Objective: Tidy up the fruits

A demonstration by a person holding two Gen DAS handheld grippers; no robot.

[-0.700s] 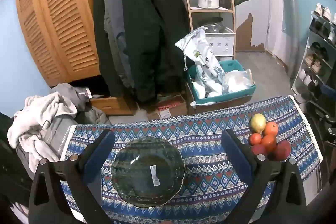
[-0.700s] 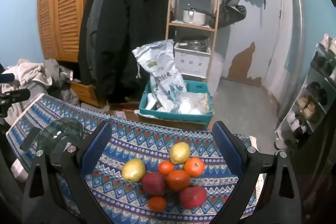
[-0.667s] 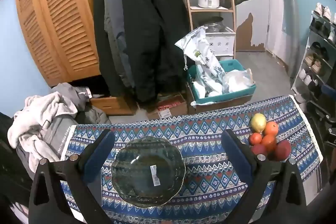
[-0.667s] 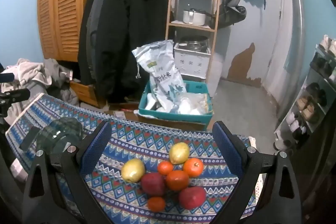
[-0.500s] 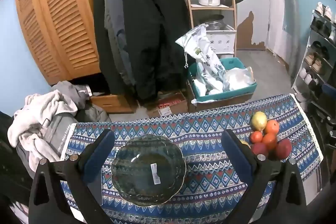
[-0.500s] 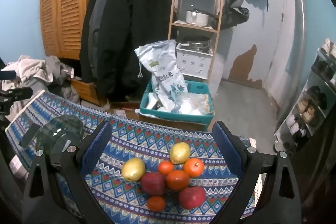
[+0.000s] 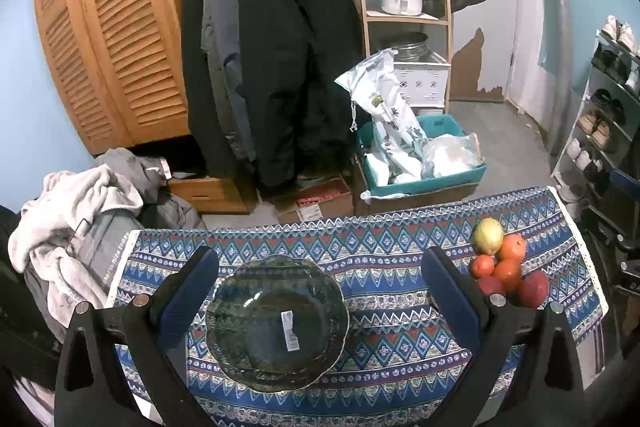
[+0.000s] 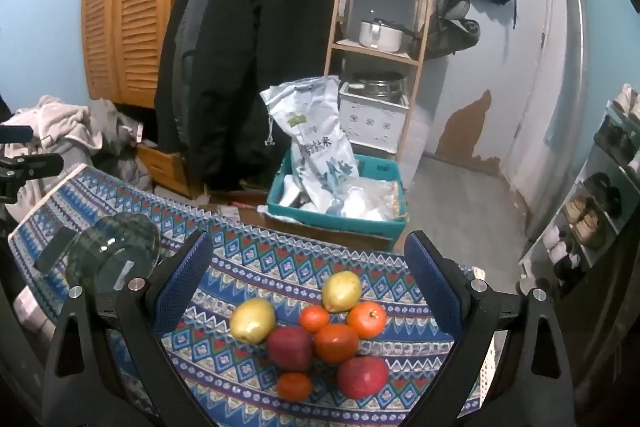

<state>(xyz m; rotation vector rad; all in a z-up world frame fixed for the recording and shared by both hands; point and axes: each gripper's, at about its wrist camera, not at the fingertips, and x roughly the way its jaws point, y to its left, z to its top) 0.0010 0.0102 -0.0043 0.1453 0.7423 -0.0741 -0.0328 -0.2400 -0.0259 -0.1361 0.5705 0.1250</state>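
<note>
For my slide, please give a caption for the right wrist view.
Open right tongs above eight clustered red, orange and yellow fruits on the blue patterned tablecloth.

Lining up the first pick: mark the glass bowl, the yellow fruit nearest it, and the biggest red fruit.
Glass bowl (image 7: 256, 323): left wrist view, bare inner floor beside its sticker.
Yellow fruit (image 8: 253, 319): right wrist view, middle of its skin.
Biggest red fruit (image 8: 362, 377): right wrist view, centre of its front face.

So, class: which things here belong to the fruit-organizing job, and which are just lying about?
Belong to the job:
- fruit pile
- glass bowl
- left hand-held gripper, open
- right hand-held gripper, open

Just lying about:
- black coats
- rice bag
- teal crate
- pot
- shoe rack
</note>
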